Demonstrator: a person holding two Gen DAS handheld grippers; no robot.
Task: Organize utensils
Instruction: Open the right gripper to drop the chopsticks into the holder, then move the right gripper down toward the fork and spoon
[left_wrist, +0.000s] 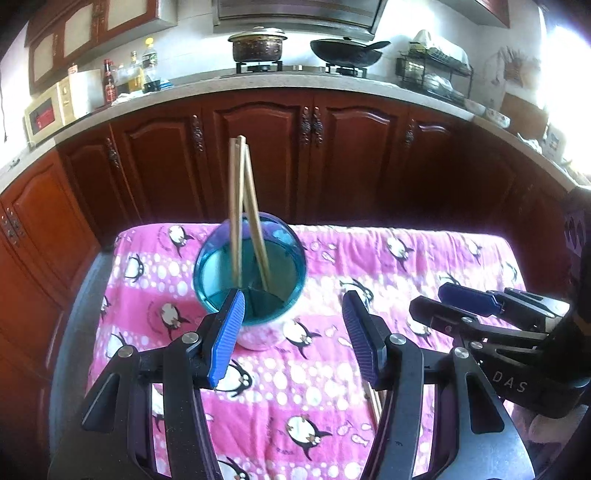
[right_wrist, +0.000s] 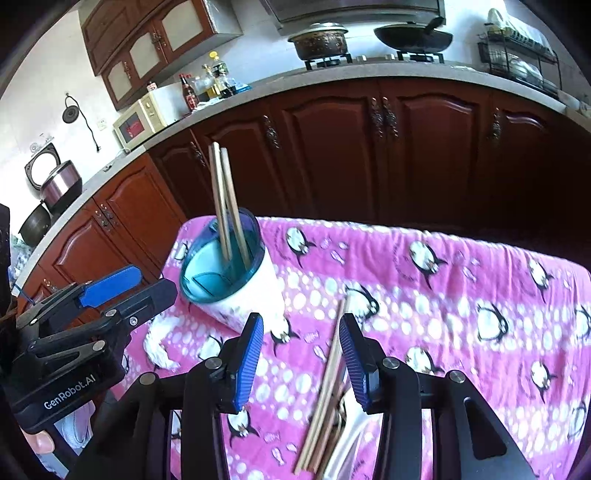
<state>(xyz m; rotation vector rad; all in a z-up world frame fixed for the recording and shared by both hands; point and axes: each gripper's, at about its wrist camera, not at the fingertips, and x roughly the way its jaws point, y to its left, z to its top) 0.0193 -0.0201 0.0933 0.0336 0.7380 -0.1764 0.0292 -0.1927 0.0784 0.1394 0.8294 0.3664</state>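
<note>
A white cup with a blue rim (left_wrist: 258, 332) (right_wrist: 255, 295) stands on the pink penguin cloth (left_wrist: 424, 258) (right_wrist: 443, 280). Three wooden chopsticks (left_wrist: 240, 192) (right_wrist: 223, 192) lean upright in it. My left gripper (left_wrist: 295, 332) is open just short of the cup, its left pad in front of the rim, and nothing is between its fingers. My right gripper (right_wrist: 301, 360) is open above loose chopsticks (right_wrist: 328, 384) that lie on the cloth near its right pad, untouched. Each gripper also shows in the other's view, the right gripper (left_wrist: 454, 306) and the left gripper (right_wrist: 133, 291).
Pale utensils (right_wrist: 347, 428), blurred, lie with the loose chopsticks at the near edge. A white crumpled thing (right_wrist: 159, 339) sits left of the cup. Dark wood cabinets (left_wrist: 332, 166) and a countertop (left_wrist: 295, 83) with a pot, a wok, bottles and a microwave stand beyond the table.
</note>
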